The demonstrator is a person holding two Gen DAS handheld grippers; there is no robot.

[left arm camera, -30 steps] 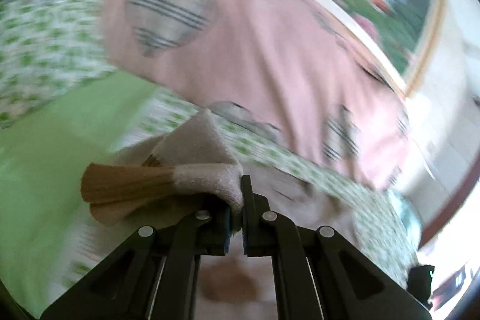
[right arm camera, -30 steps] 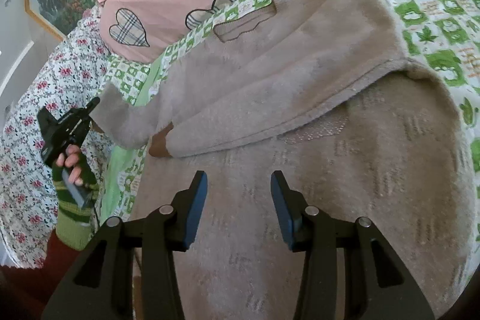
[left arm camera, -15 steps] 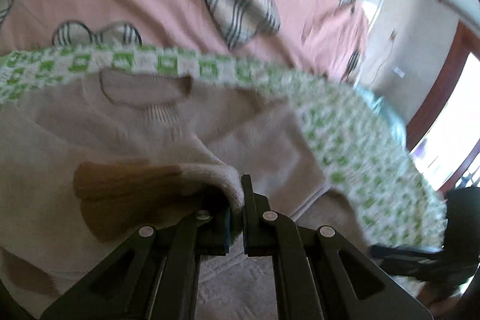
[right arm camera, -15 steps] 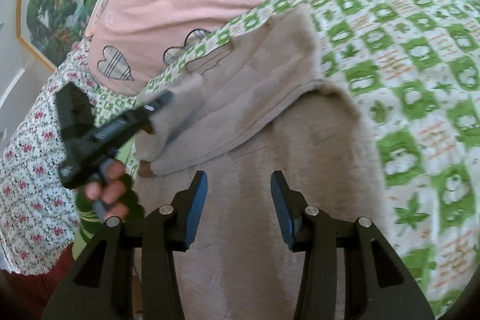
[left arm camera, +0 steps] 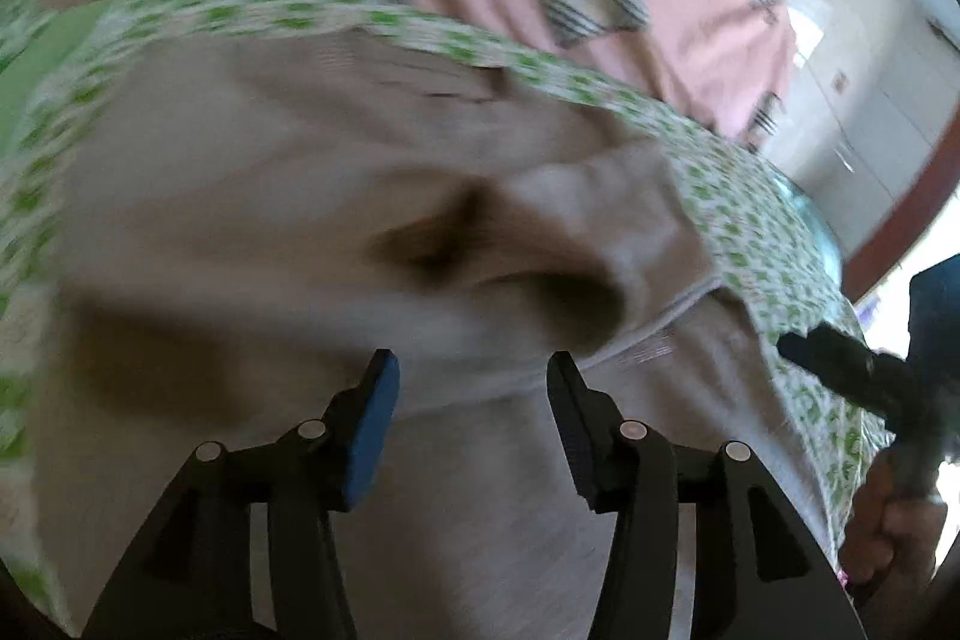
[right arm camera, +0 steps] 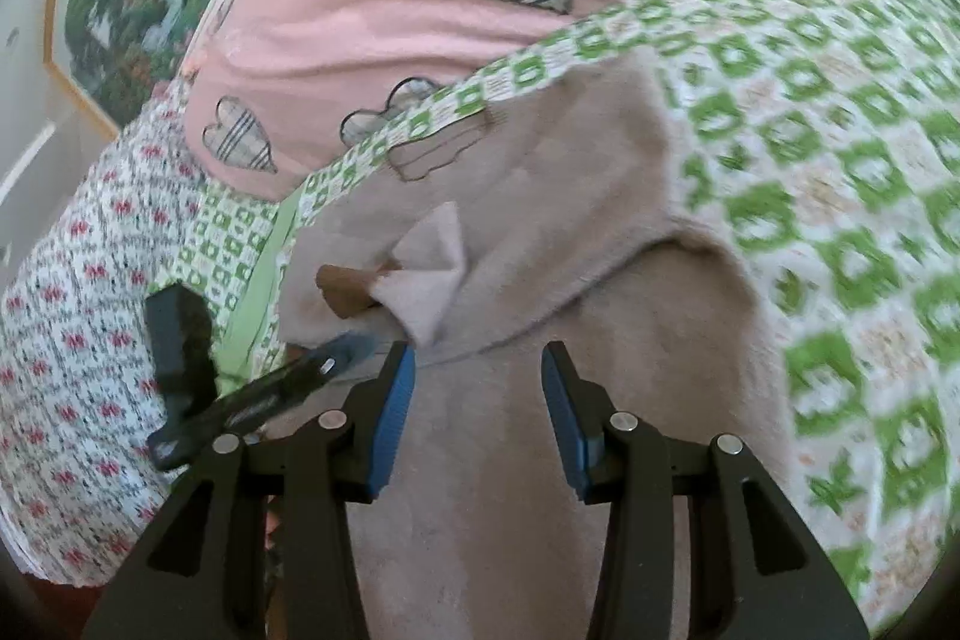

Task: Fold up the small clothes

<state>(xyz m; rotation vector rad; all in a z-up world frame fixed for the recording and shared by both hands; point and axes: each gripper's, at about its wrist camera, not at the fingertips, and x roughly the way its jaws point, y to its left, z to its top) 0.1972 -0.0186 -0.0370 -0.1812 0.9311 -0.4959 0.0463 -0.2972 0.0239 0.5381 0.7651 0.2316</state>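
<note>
Beige sweater (right arm camera: 540, 220) — green-checked bedspread (right arm camera: 840, 160)

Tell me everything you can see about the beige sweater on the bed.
The beige sweater looks soft and fuzzy, with a ribbed neckline and a brown cuff. It lies spread on the green checked bedspread, one sleeve folded loosely across its body and bunched at the cuff. The left gripper, whose jaws have just been opening, hovers over it with nothing between them; the right gripper is open above the lower body.
</note>
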